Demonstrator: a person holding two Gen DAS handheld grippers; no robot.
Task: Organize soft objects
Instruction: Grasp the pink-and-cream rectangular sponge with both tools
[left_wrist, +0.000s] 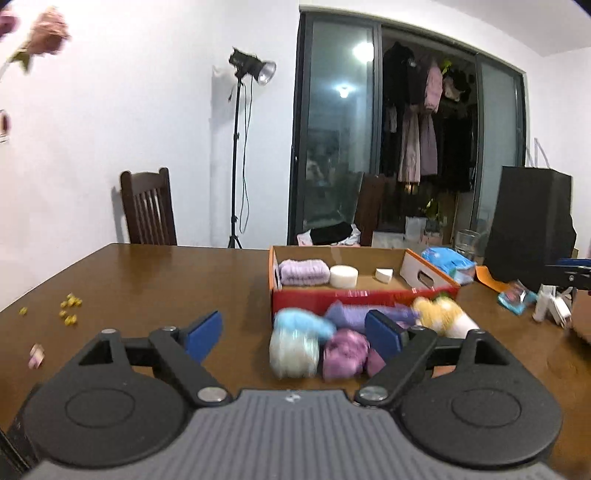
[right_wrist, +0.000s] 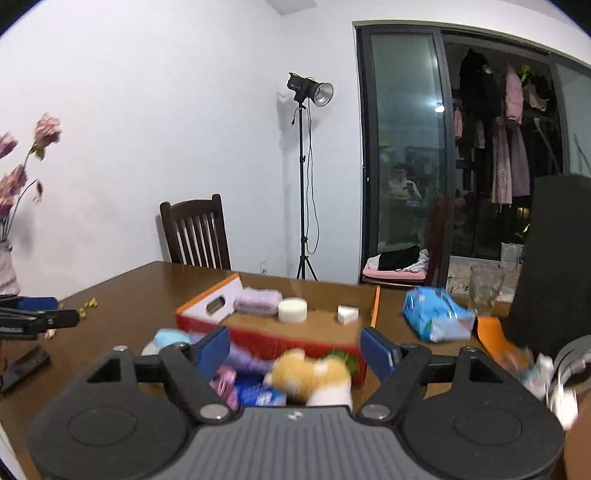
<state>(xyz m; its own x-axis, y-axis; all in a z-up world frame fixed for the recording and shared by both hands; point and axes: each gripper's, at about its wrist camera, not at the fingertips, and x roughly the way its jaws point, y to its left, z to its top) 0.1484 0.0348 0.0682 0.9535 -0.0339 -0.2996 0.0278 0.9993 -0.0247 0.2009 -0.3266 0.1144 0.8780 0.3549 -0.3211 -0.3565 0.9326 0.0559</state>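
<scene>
You hold the left gripper (left_wrist: 293, 334) level and low over the wooden table (left_wrist: 147, 280), aimed across it at the room's far side, its blue pads (left_wrist: 205, 334) spread wide with nothing between them. Your right gripper (right_wrist: 295, 350) sits in much the same pose, level above the near edge of the table, jaws apart and empty.

The soft things lie in a blurred heap just in front of the cardboard box (left_wrist: 364, 295), against its red near wall: a pale blue and white bundle (left_wrist: 295, 343), a purple bundle (left_wrist: 345, 352), a lilac cloth (left_wrist: 354, 315) and an orange and white plush toy (right_wrist: 314, 373). From your left gripper they sit ahead and a little right; from your right gripper the plush lies between the fingers, beneath them.

Inside the box rest a folded lilac towel (left_wrist: 303, 272), a white round sponge (left_wrist: 343, 276) and a small white wedge (left_wrist: 384, 275). A blue packet (right_wrist: 436, 317) lies right of the box.
</scene>
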